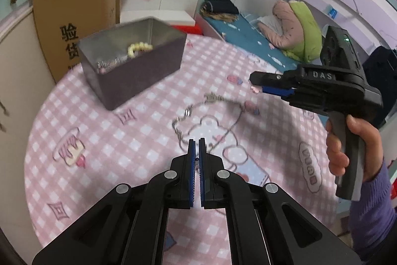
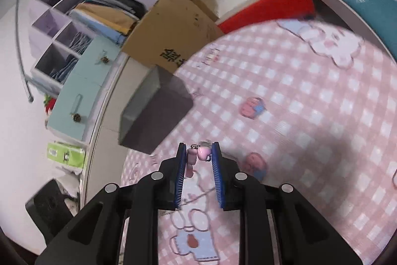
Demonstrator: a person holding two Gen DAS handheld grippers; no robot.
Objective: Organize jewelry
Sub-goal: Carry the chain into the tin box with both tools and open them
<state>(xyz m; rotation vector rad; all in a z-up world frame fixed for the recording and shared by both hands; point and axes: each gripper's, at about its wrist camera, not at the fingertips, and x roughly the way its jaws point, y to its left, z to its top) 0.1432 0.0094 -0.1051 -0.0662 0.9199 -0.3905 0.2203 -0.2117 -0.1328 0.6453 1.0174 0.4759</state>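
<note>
A dark open box (image 1: 131,64) stands at the far left of the pink checked table and holds a cream bead bracelet (image 1: 139,48) and other jewelry. A silver chain necklace (image 1: 211,113) lies on the cloth in front of my left gripper (image 1: 197,141), which is shut and empty, just above the chain's near loop. My right gripper (image 2: 198,152) is shut on a small pink charm piece (image 2: 198,156) and holds it above the table, right of the box (image 2: 153,113). It also shows in the left wrist view (image 1: 255,85).
The round table (image 1: 99,165) has a pink cartoon cloth. A cardboard box (image 1: 74,24) stands behind the dark box. A bed with clothes (image 1: 292,29) is at the back right, and shelves with folded clothes (image 2: 74,29) stand past the table's left edge.
</note>
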